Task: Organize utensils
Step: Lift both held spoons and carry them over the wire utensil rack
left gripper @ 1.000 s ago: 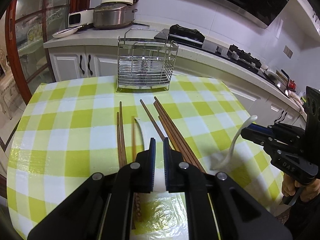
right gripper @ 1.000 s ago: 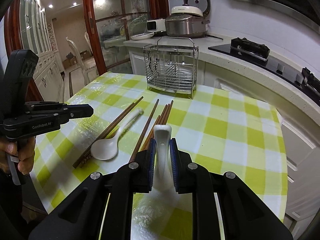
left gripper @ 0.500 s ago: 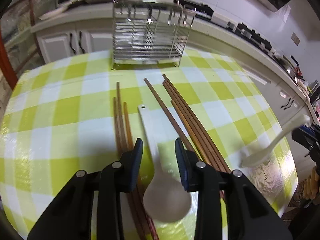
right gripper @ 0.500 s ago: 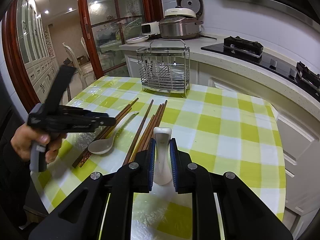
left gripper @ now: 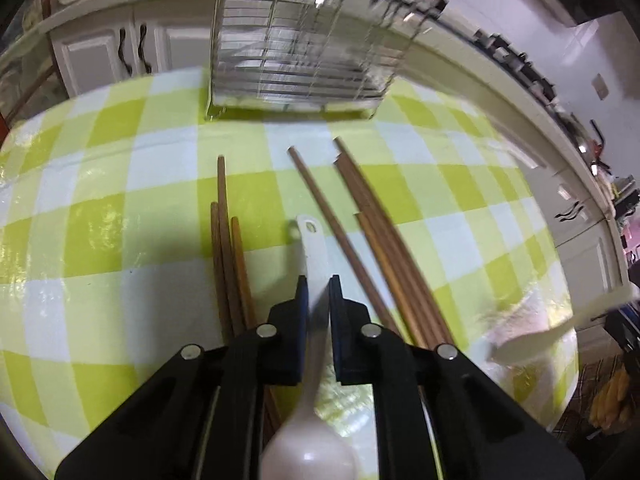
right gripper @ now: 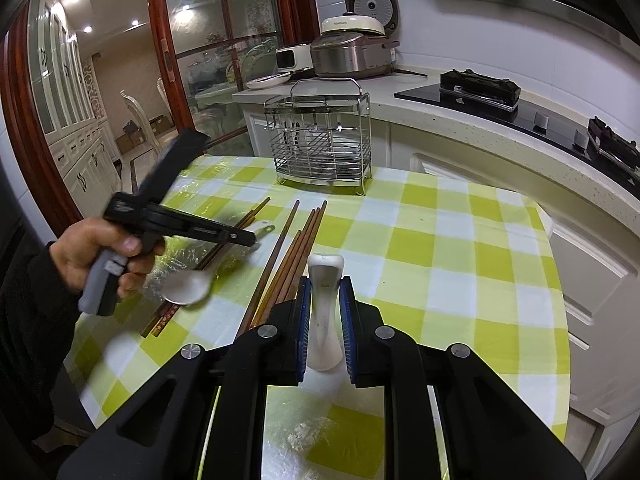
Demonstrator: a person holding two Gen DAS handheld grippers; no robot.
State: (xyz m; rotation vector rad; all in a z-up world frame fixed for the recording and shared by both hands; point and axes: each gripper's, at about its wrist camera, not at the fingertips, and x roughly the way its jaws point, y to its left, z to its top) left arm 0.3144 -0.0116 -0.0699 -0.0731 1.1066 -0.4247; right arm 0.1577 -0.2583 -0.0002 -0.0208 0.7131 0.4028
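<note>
A white ceramic spoon [left gripper: 314, 248] lies on the checked tablecloth between two groups of brown chopsticks [left gripper: 226, 248]; it also shows in the right wrist view [right gripper: 188, 286]. My left gripper [left gripper: 318, 282] is down over it, its blue pads closed on the spoon's handle; from the right wrist view this gripper [right gripper: 250, 238] slopes down to the handle. My right gripper [right gripper: 324, 284] is shut on a second white spoon [right gripper: 325, 308], held above the table; it shows blurred at the right of the left wrist view [left gripper: 532, 344]. The wire utensil rack [right gripper: 322, 140] stands at the table's far edge.
More chopsticks [right gripper: 296, 256] lie in a bundle just left of my right gripper. The table's right edge [right gripper: 560, 304] faces white kitchen cabinets and a counter with a rice cooker [right gripper: 352, 50] and a stove [right gripper: 480, 88].
My left gripper has tipped down, opened over the lying spoon, then closed on its handle. My right gripper has held its spoon almost still.
</note>
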